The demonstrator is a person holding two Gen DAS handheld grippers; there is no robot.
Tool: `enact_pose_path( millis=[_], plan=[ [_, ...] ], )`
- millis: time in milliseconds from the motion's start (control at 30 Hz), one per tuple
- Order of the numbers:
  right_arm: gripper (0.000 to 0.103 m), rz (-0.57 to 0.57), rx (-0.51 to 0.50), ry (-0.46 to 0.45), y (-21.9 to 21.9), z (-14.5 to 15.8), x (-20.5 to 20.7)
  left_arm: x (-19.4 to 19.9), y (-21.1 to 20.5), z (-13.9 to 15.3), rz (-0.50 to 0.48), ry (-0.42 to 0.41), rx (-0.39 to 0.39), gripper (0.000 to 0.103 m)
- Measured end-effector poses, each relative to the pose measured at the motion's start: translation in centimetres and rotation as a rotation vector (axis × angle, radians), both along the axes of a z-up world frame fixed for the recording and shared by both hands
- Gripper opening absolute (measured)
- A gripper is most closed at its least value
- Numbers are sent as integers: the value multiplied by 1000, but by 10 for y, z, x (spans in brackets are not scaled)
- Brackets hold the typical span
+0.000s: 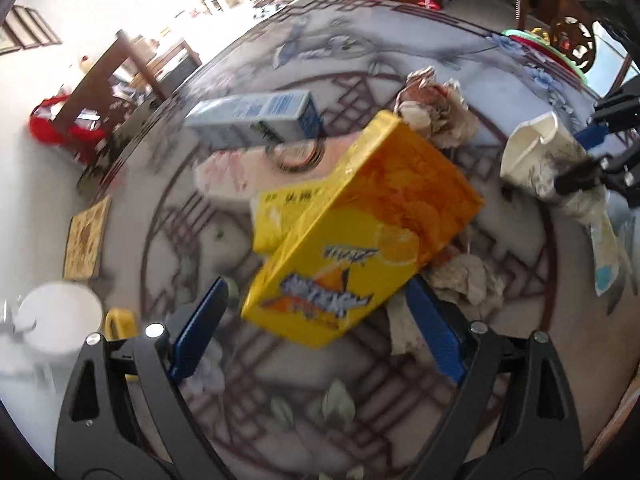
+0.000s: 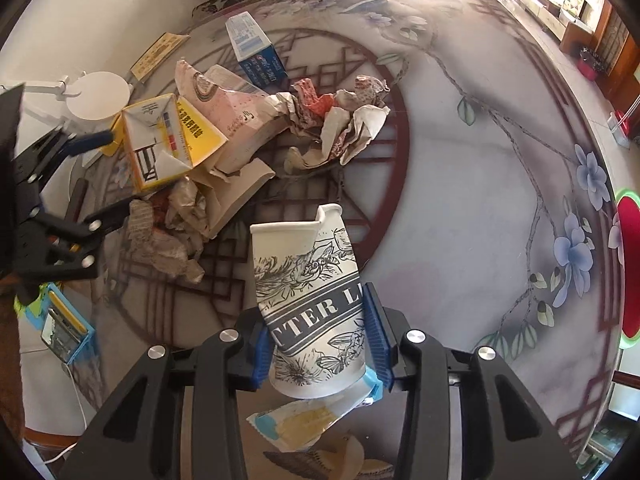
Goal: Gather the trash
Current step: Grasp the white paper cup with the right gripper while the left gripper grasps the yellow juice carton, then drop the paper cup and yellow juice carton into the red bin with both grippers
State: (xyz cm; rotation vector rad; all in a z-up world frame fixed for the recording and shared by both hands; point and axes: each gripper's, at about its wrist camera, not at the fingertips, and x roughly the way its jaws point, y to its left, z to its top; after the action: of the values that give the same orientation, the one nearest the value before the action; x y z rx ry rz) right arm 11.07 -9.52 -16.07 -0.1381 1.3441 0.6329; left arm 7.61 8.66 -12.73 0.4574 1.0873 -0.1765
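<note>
My right gripper (image 2: pixel 320 344) is shut on a crushed white paper cup (image 2: pixel 308 292) with black drawings, held above the table; the cup and gripper also show in the left wrist view (image 1: pixel 540 160). A torn blue and yellow wrapper (image 2: pixel 296 424) hangs below the cup. My left gripper (image 1: pixel 316 328) is open, its blue pads (image 1: pixel 200 328) on either side of a yellow juice carton (image 1: pixel 360 232) without touching it. The carton (image 2: pixel 164 144) lies tilted on a pile of crumpled paper (image 2: pixel 344 120).
A blue and white box (image 1: pixel 256 116) lies beyond the carton. A pink paper bag (image 2: pixel 236 120), brown paper scraps (image 2: pixel 168 240) and a tape roll (image 1: pixel 296 156) litter the round patterned table (image 2: pixel 480 200). A white lamp base (image 2: pixel 98 94) stands at the left edge.
</note>
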Motion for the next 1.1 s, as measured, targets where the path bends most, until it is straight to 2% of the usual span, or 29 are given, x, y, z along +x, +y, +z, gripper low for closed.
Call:
enact_pose_path(
  millis=[167, 267, 367, 500, 567, 633, 867, 967, 1100],
  plan=[
    [39, -14, -4, 9, -4, 0, -2, 19, -11, 0, -39, -19, -30, 88],
    [39, -22, 3, 5, -8, 3, -2, 26, -11, 1, -16, 4, -123, 67],
    [39, -23, 16, -2, -10, 8, -3, 27, -10, 3, 35, -11, -167, 66],
    [39, -19, 38, -15, -13, 17, -8, 19, 1, 15, 176, -50, -274, 60],
    [39, -18, 53, -27, -15, 24, -11, 10, 12, 26, 296, -76, -385, 60],
    [39, -18, 66, -38, -16, 30, -14, 1, 15, 37, 353, -107, -470, 59],
    [39, -20, 101, -102, -20, 54, -21, -30, -14, 67, 395, -201, -486, 59],
    [39, -32, 111, -143, -24, 64, -22, -34, -30, 73, 410, -225, -451, 59],
    [39, -66, 121, -218, -34, 79, -25, -37, -42, 77, 414, -215, -509, 59]
  ],
)
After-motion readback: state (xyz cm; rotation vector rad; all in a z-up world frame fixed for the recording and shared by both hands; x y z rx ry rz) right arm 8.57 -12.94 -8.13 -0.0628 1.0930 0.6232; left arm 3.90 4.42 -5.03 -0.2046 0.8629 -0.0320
